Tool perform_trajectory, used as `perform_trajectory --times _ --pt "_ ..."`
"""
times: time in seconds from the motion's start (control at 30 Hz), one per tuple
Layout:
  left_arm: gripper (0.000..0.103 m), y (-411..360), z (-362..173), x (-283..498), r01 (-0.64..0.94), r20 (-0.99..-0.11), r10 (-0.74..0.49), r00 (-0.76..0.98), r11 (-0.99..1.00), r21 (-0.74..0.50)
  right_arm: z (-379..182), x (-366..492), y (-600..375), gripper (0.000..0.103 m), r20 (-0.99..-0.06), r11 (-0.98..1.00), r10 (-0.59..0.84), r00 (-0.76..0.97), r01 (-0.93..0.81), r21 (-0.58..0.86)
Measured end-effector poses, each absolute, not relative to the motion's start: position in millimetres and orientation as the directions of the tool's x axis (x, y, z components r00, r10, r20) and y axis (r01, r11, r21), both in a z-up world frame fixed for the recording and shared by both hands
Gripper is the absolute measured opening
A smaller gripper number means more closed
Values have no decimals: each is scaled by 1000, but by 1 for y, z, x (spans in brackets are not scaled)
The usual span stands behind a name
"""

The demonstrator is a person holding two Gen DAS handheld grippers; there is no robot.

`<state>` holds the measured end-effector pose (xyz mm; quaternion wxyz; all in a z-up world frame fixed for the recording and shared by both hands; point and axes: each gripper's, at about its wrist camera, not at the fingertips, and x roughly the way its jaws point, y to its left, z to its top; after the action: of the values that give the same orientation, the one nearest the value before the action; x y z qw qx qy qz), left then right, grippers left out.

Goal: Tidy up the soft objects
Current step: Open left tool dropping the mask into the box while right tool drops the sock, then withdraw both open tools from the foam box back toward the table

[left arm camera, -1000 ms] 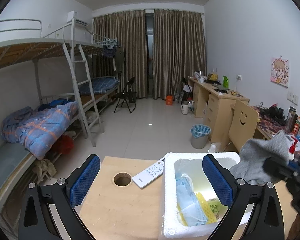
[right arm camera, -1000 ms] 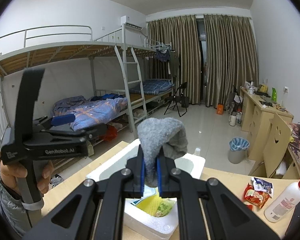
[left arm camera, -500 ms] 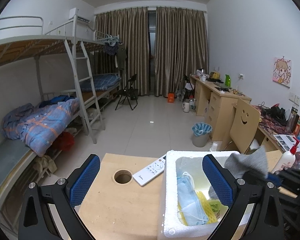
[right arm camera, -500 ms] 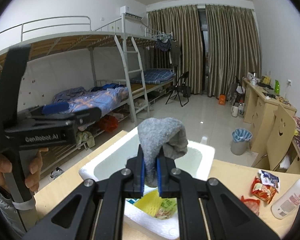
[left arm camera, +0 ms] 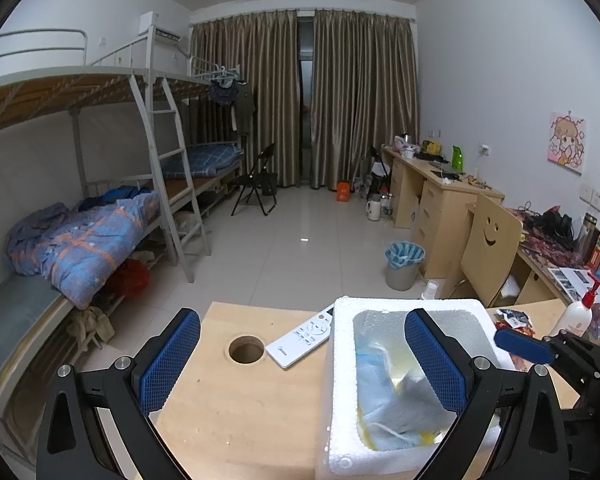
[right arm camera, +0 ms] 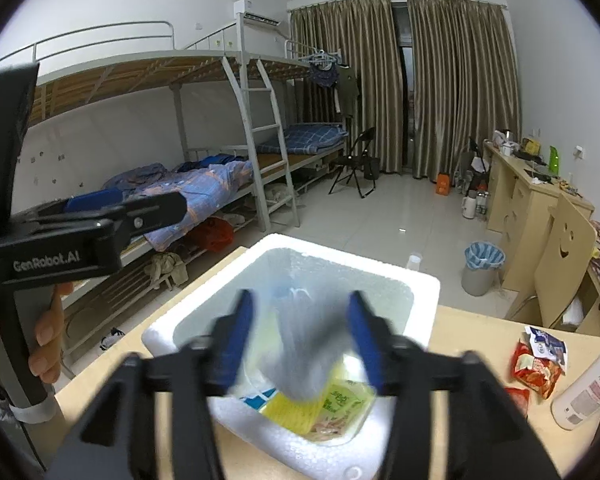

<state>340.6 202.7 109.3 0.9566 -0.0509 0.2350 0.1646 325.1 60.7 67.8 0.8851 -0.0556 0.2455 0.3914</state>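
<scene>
Blurring smears the right gripper (right arm camera: 300,336) and the grey sock (right arm camera: 304,356) between its spread fingers, so whether cloth touches either pad cannot be told; the jaws stand wide apart and grip nothing firmly. In the left wrist view the sock (left arm camera: 416,396) lies inside the white foam box (left arm camera: 380,308), on top of a pale blue face mask (left arm camera: 376,380), partly hidden by the left gripper's right finger. A yellow packet (right arm camera: 324,408) shows at the box's near end, its print too soft to read.

The left gripper (left arm camera: 300,364) hangs wide open and empty, one finger over bare wood, the other over the box. From the right wrist view its black body is seen side-on at the left, held by a hand (right arm camera: 44,332) that the frame edge cuts off. The right gripper is poised directly over the box opening, pointing down into it.

On the wooden bench (left arm camera: 236,412) there are a round cable hole (left arm camera: 246,349), a white remote (left arm camera: 304,338) touching the box's left wall, red snack wrappers (right arm camera: 536,364) and a white pump bottle (right arm camera: 588,392). Beyond are bunk beds (left arm camera: 100,216), brown curtains (left arm camera: 304,96) and a tiled floor (left arm camera: 300,248).
</scene>
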Motion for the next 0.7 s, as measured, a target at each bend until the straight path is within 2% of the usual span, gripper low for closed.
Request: perform_trajectory --times 0.03,0.07,0.7 --pt "102 203 109 340 -340 -466 292 835 940 -21 68 324 61 68 -477 685 669 571 -722 96" --pt "102 203 110 340 -340 -466 292 836 940 -20 68 323 60 69 -474 690 664 578 -718 90" --pt "102 192 122 320 -317 -430 276 860 948 -25 97 296 40 77 -391 694 682 618 -715 81"
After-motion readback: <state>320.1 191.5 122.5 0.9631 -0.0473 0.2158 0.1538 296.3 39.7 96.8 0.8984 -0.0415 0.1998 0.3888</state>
